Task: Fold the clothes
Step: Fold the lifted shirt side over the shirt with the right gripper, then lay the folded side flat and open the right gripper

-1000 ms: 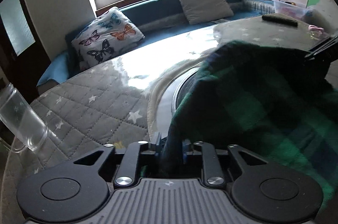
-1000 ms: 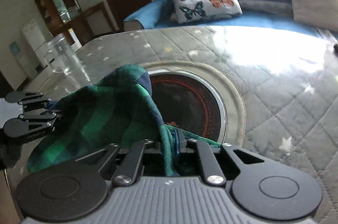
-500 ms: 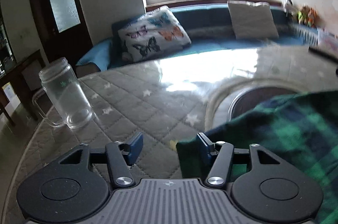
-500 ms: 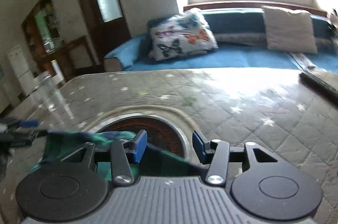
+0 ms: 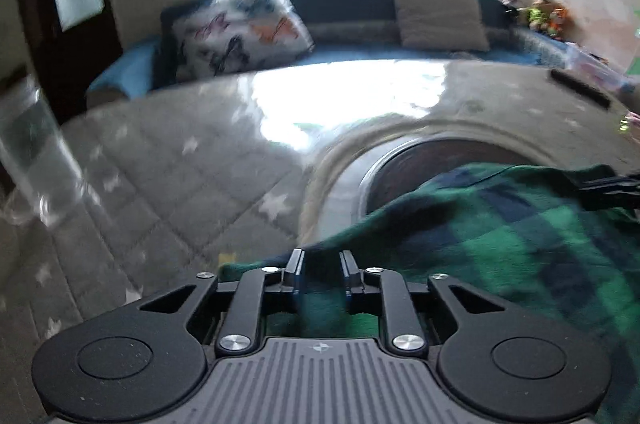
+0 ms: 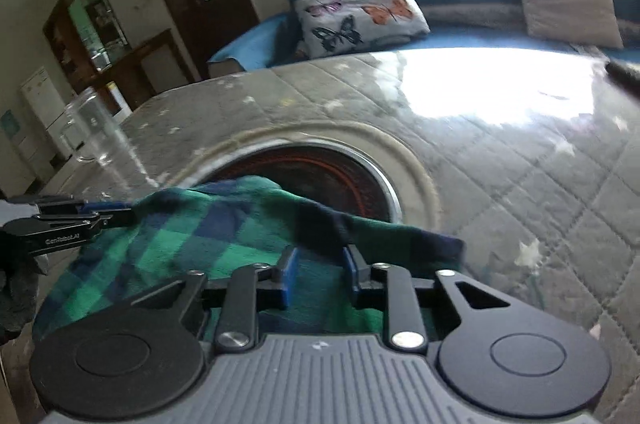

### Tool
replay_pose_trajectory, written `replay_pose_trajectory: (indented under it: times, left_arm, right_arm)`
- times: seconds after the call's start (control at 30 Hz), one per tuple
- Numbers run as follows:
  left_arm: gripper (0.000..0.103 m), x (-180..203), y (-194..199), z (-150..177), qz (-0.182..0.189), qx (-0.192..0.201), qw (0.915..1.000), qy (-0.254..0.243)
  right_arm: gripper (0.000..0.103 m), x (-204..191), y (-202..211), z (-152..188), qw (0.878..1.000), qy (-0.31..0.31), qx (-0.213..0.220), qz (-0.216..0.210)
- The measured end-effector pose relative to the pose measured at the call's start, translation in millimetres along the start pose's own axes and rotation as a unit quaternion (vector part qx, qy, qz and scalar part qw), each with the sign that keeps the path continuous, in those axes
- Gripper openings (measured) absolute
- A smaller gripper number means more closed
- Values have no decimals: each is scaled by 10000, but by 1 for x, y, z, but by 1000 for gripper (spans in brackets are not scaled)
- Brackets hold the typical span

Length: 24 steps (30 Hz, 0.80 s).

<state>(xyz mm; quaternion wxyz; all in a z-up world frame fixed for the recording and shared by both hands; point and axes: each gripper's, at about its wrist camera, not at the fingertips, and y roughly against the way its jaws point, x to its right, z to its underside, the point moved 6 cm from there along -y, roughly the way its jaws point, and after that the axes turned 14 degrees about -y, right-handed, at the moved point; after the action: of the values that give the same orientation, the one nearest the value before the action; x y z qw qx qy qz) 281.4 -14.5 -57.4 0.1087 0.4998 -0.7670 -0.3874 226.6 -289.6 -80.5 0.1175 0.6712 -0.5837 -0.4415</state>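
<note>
Left wrist view: glass mug [image 5: 28, 152] blurred at far left on quilted table cover [image 5: 160, 192]; left gripper [image 5: 320, 274] low centre, jaws narrow and closing, green plaid cloth [image 5: 500, 236] edge lying between the fingers, pad contact not discernible. Cloth spread rightward over round burner recess [image 5: 420, 160]; right gripper's tip at far right edge, on cloth.

Right wrist view: left gripper [image 6: 116, 216] at far left, at cloth [image 6: 192, 240] corner; glass mug [image 6: 94, 132] behind, well apart. Right gripper [image 6: 318, 270] centre, jaws narrow, closing, cloth fold between and over them. Bare quilted cover [image 6: 540, 184] to the right; dark remote [image 6: 624, 74] near far edge.
</note>
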Motion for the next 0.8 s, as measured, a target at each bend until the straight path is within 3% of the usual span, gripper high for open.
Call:
replay_pose_trajectory:
  times: [0.07,0.2,0.37,0.53,0.63,0.8]
  left_arm:
    - [20,-5,-1,0,-59,10,10000,38]
    - [20,0,13,-11,-112,152,9998,-9]
    - [21,27,24,-34,362,446,9983,-111]
    - [22,45,-7,-40,568,154,9980,-224]
    - [22,41,-22,-34,466,-28,9988,-153]
    - [22,35,-13,-31,403,13,9991,-93]
  right_arm:
    - [11,7,0,-1,9999,-71,10,90]
    - [13,-2,4,-7,9998,24,132,170]
    - [13,-44,-4,-12,9989,391,4,-270]
    - [13,-66,-37,-10,9978,535,-250,-285]
    - [13,-62,-52,-8,9978,533,-371,-110]
    - [14,-66,-38,-5,9974,664,-264,-107]
